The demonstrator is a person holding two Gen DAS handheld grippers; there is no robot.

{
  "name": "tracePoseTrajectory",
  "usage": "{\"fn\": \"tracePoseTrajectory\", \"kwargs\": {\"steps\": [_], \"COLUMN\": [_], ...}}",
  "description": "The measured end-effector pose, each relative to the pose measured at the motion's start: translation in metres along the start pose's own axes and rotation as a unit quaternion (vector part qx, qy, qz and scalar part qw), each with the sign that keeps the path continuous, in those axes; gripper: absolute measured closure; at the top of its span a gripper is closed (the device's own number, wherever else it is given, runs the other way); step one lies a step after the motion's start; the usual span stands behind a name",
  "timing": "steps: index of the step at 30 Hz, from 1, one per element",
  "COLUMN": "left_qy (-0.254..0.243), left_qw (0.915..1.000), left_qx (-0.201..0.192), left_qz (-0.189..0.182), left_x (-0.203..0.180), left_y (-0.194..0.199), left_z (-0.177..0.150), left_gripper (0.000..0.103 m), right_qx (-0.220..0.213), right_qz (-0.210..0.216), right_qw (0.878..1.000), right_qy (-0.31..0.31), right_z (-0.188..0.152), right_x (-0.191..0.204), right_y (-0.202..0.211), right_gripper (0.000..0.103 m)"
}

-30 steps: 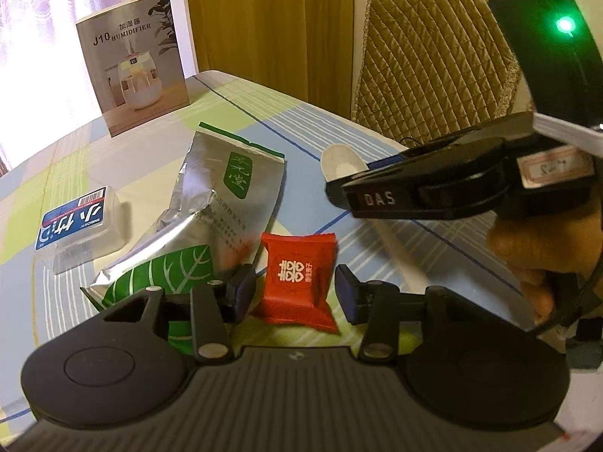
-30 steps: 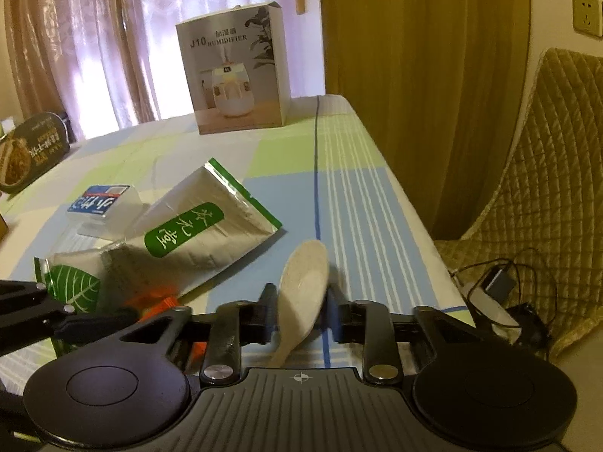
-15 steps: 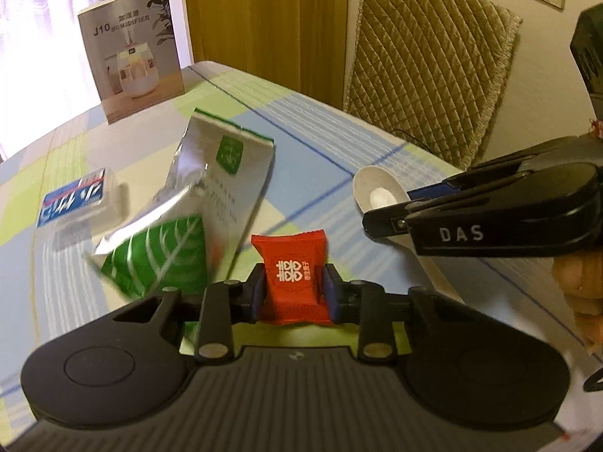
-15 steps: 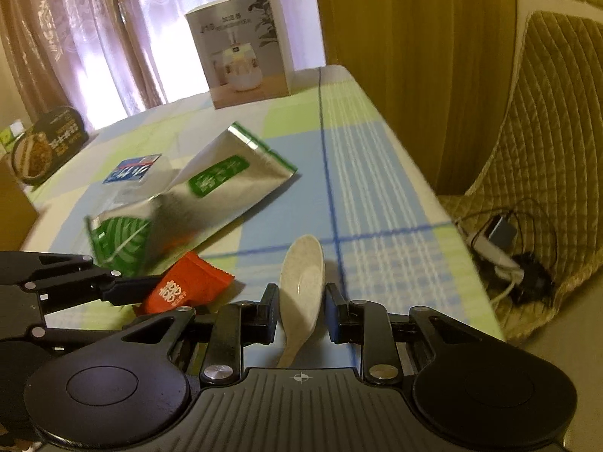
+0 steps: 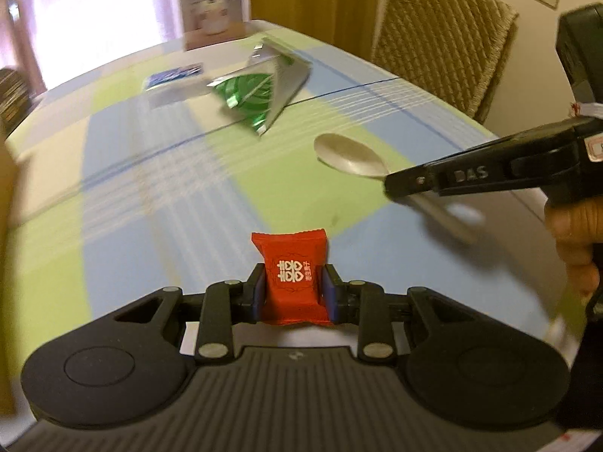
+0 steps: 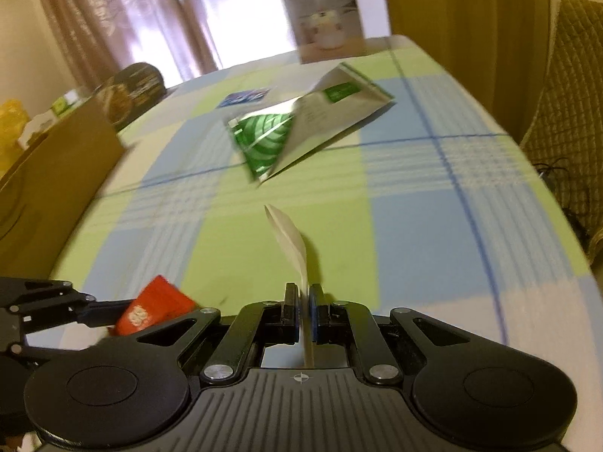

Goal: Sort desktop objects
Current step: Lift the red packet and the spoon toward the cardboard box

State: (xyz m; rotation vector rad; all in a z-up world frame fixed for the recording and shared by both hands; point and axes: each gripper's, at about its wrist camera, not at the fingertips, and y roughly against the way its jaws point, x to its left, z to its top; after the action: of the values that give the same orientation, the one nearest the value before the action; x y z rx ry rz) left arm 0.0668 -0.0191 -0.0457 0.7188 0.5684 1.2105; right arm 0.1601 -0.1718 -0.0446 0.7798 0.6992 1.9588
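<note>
Holding a red packet (image 5: 292,277) between its two fingers, the left gripper (image 5: 293,293) is raised above the table (image 5: 158,196). The packet stands upright in the grip, with white characters on its front, and it does not touch the cloth. In the right wrist view the same packet (image 6: 152,310) shows at the lower left, at the tip of the left gripper (image 6: 109,314).

The right gripper (image 6: 304,310) is closed narrowly on the handle of a pale spoon (image 6: 292,243). The spoon is turned on its edge there, with the bowl pointing forward and lifted over a green square of the cloth. From the left wrist view the spoon (image 5: 348,156) sticks out of the right gripper (image 5: 395,188), and a hand (image 5: 574,237) holds that gripper at the right edge.

Farther away on the table lies a silver and green pouch (image 6: 301,128), and behind it a small blue and white pack (image 6: 243,98). A box (image 6: 324,19) with a humidifier picture stands at the far end. A brown carton (image 6: 49,180) is at the left side, and a padded chair (image 5: 441,41) stands beyond the right side of the table. The far things are blurred.
</note>
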Motion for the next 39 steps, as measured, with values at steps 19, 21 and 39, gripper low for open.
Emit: {"fn": "tracePoseTrajectory", "kwargs": {"steps": [19,21,39], "left_qy": [0.046,0.043,0.016], "left_qw": [0.9983,0.9984,0.9991], "left_qx": [-0.035,-0.036,-0.025], "left_qz": [-0.005,-0.006,0.029], "left_x": [0.027,0.025,0.014], "left_y": [0.004,0.002,0.009], "left_z": [-0.011,-0.010,-0.015], "left_gripper": [0.050,0.049,0.071], "right_qx": [-0.037,-0.040,-0.042], "right_qz": [-0.039,-0.039,-0.051], "right_qw": [0.996,0.996,0.993], "right_qy": [0.077,0.076,0.098], "right_z": [-0.005,-0.002,0.005], "right_x": [0.031,0.031,0.035], "right_y": [-0.020,-0.021,-0.039], "right_gripper": [0.044,0.044,0.044]}}
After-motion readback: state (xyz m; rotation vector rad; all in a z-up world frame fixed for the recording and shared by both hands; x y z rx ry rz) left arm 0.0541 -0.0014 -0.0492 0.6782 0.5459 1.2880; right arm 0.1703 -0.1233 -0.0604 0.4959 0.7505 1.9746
